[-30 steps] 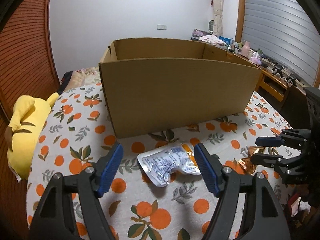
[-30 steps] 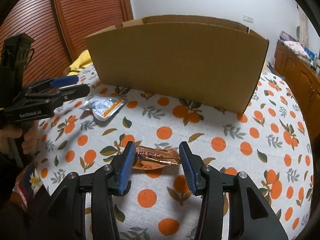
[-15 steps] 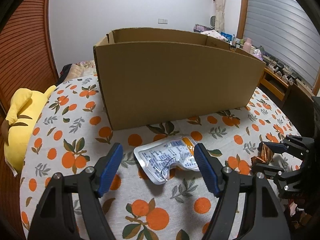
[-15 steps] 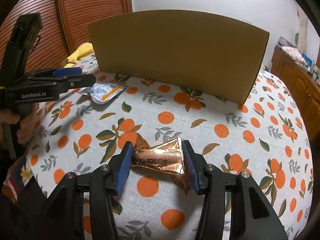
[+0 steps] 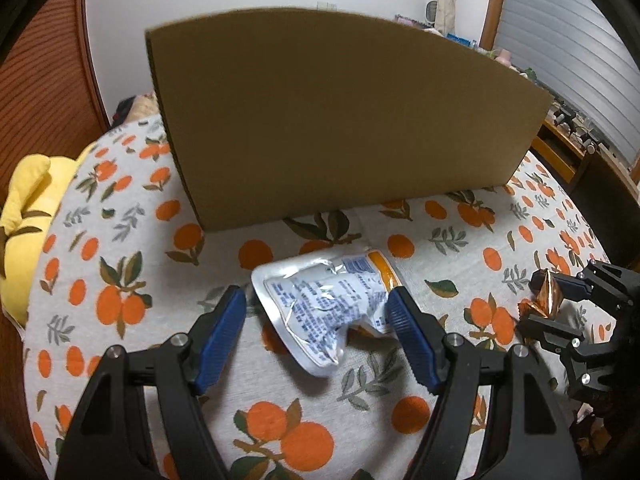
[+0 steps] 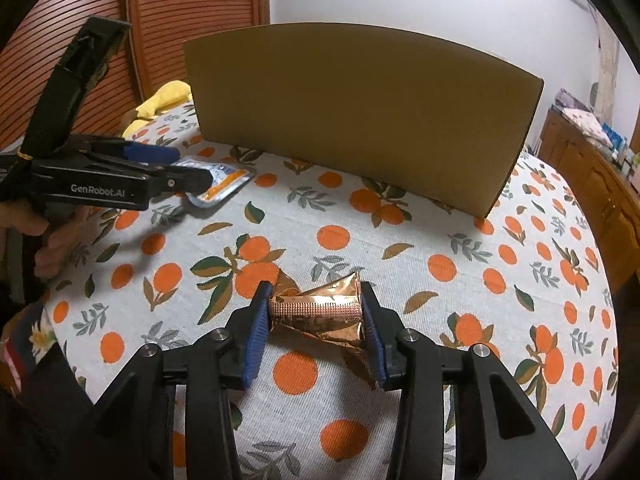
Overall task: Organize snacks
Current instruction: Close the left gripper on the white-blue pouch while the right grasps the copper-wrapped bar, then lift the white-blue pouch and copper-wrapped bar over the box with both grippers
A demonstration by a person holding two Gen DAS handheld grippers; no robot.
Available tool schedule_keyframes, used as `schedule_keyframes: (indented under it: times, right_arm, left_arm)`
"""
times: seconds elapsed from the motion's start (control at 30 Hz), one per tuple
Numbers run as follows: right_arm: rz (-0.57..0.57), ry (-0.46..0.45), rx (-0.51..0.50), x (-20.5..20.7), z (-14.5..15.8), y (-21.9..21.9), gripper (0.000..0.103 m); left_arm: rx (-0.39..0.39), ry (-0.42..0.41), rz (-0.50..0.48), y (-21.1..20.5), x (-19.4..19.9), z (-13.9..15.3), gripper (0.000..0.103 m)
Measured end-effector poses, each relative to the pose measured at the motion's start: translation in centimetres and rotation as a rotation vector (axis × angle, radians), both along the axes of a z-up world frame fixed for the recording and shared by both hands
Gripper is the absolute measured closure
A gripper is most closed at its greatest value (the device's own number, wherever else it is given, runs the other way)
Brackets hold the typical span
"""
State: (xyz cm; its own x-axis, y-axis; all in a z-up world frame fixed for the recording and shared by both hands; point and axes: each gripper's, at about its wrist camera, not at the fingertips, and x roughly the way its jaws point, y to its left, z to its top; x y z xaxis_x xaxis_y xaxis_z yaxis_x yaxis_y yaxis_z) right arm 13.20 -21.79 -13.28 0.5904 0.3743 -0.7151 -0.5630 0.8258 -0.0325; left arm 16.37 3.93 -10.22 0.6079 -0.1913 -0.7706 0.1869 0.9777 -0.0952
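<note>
A white and orange snack pouch (image 5: 328, 300) lies on the orange-print tablecloth, in front of a tall cardboard box (image 5: 340, 120). My left gripper (image 5: 316, 316) is open, low over the cloth, with the pouch between its blue pads. The pouch (image 6: 220, 184) and left gripper (image 6: 176, 168) also show in the right wrist view. My right gripper (image 6: 316, 320) is shut on a crumpled copper foil snack packet (image 6: 320, 312). The packet (image 5: 546, 292) also shows at the right edge of the left wrist view.
A yellow plush toy (image 5: 24, 216) lies at the table's left edge. The box (image 6: 360, 112) stands across the far side of the table. A wooden cabinet (image 6: 592, 172) with clutter stands to the right. Slatted wooden doors (image 6: 180, 20) are behind.
My left gripper has moved down and forward around the pouch. My right gripper has closed on the foil packet, which now stands crumpled between the pads.
</note>
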Motion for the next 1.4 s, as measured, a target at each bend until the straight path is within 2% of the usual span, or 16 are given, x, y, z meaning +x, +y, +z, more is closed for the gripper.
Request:
schedule_keyframes:
  times: [0.17, 0.33, 0.43, 0.5, 0.63, 0.83, 0.9, 1.0, 1.13, 1.4]
  right_arm:
    - [0.000, -0.009, -0.007, -0.2, 0.0, 0.0, 0.061]
    - [0.000, -0.007, -0.003, -0.2, 0.0, 0.0, 0.061]
    - [0.000, -0.006, -0.003, -0.2, 0.0, 0.0, 0.061]
    - [0.000, -0.006, -0.003, -0.2, 0.1, 0.0, 0.061]
    - [0.000, -0.006, -0.003, -0.2, 0.1, 0.0, 0.061]
    - [0.000, -0.006, -0.002, -0.2, 0.1, 0.0, 0.061]
    - [0.000, -0.006, -0.002, -0.2, 0.1, 0.0, 0.061]
    - [0.000, -0.007, -0.003, -0.2, 0.1, 0.0, 0.061]
    - [0.000, -0.011, -0.003, -0.3, 0.1, 0.1, 0.062]
    - [0.007, -0.039, -0.001, -0.8, 0.5, 0.1, 0.067]
  left_arm:
    - [0.052, 0.010, -0.030, -1.5, 0.2, -0.3, 0.018]
    - [0.072, 0.008, -0.049, -2.4, 0.2, -0.4, 0.021]
    - [0.042, -0.007, -0.057, -2.2, -0.1, -0.1, 0.037]
    - [0.010, -0.013, -0.056, -1.8, -0.4, 0.1, 0.057]
    - [-0.030, -0.024, -0.062, -1.3, -0.6, 0.4, 0.060]
    - [-0.064, -0.086, -0.070, -1.1, -1.5, 1.4, 0.070]
    - [-0.081, -0.102, -0.081, -1.1, -1.8, 1.8, 0.078]
    - [-0.072, -0.115, -0.097, -1.7, -2.4, 2.4, 0.082]
    - [-0.055, -0.152, -0.104, -2.4, -3.0, 3.1, 0.086]
    - [-0.077, -0.177, -0.098, -2.2, -3.2, 3.7, 0.086]
